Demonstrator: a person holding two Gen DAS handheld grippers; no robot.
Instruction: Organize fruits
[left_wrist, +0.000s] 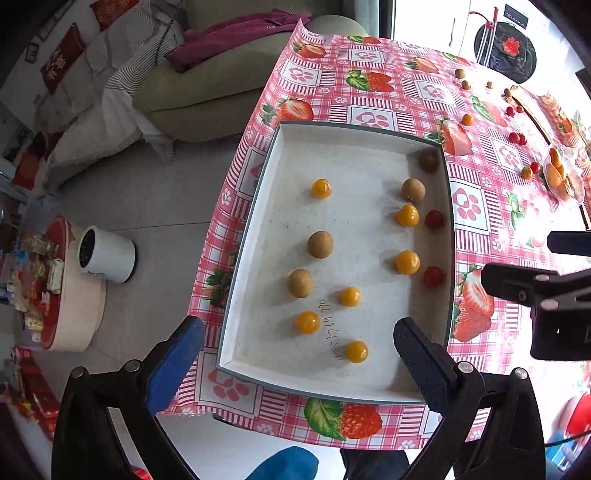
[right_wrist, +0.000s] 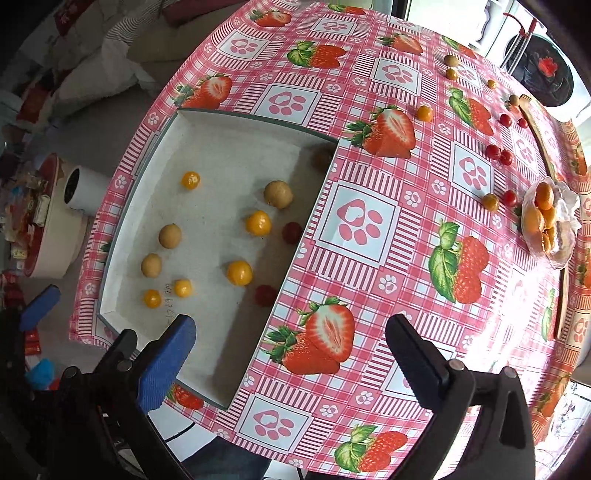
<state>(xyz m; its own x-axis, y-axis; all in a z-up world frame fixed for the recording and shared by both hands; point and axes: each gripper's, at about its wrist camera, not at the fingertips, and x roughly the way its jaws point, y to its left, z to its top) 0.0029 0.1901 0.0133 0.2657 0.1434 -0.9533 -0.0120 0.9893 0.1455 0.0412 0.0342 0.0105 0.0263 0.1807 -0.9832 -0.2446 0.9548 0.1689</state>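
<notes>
A shallow white tray (left_wrist: 251, 221) (right_wrist: 207, 122) lies on the strawberry-print tablecloth. It holds several yellow fruits (left_wrist: 407, 215) (right_wrist: 258, 222), brown longans (left_wrist: 320, 244) (right_wrist: 278, 194) and two red cherry tomatoes (left_wrist: 434, 276) (right_wrist: 265, 295). More loose fruits (left_wrist: 467, 119) (right_wrist: 424, 112) lie scattered on the cloth at the far right. My left gripper (left_wrist: 299, 350) is open and empty above the tray's near end. My right gripper (right_wrist: 291, 347) is open and empty over the tray's right wall and the cloth; it also shows in the left wrist view (left_wrist: 524, 266).
A clear bag of orange fruits (left_wrist: 561, 177) (right_wrist: 546, 218) lies at the right of the table. A wooden strip (right_wrist: 539, 140) runs along the far right side. A sofa (left_wrist: 207, 85), a white cylinder (left_wrist: 107, 254) and a round box of snacks (left_wrist: 55, 288) stand on the floor at left.
</notes>
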